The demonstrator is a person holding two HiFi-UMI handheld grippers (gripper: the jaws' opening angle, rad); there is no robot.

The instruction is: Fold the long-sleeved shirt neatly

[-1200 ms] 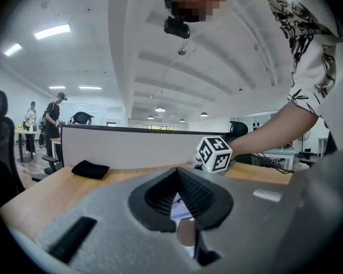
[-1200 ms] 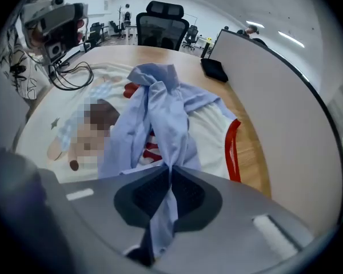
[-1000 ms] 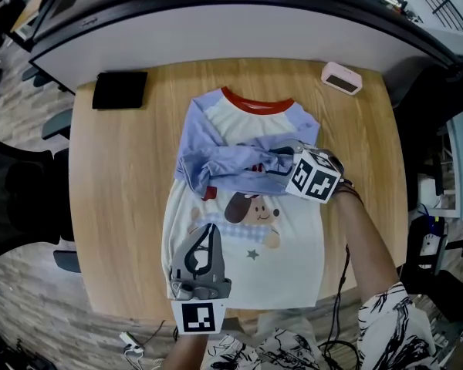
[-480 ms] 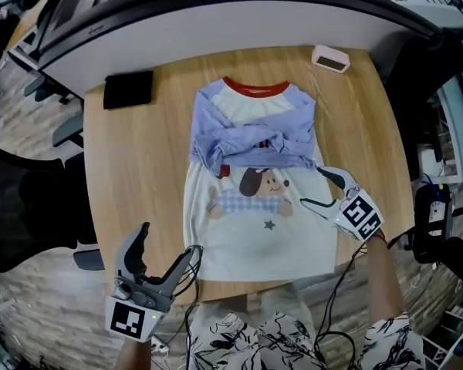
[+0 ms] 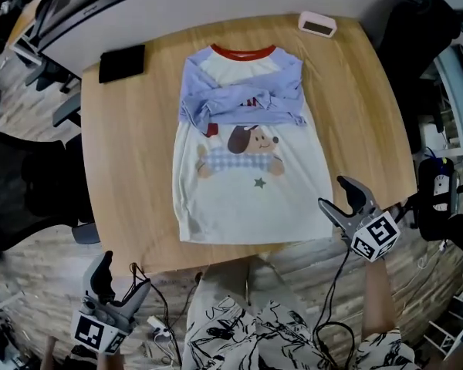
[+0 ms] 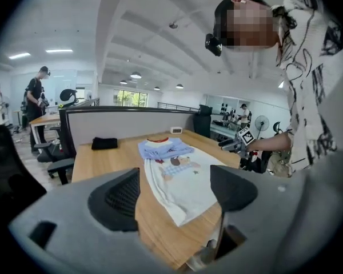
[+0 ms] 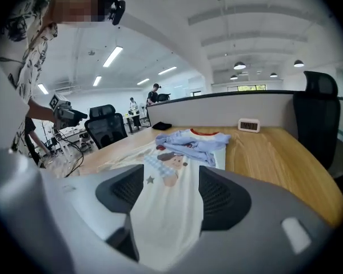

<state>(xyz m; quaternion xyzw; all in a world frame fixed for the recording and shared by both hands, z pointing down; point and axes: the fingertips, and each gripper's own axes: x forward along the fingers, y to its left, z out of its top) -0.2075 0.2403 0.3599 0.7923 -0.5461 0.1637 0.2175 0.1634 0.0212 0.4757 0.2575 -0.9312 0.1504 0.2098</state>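
Woodgrain table [image 5: 123, 168] bears a flat cloth shirt [image 5: 251, 206].

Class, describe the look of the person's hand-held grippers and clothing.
The left hand-held gripper and right hand-held gripper are grey, with curved jaws and dark ribbed pads. Each bears a white cube with black square markers and a black cable. The top is white with black patterning.

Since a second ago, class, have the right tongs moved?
Yes. The right tongs left the crossed sleeves of the shirt for the near right corner of the table; jaws apart, just narrowed, nothing between them.
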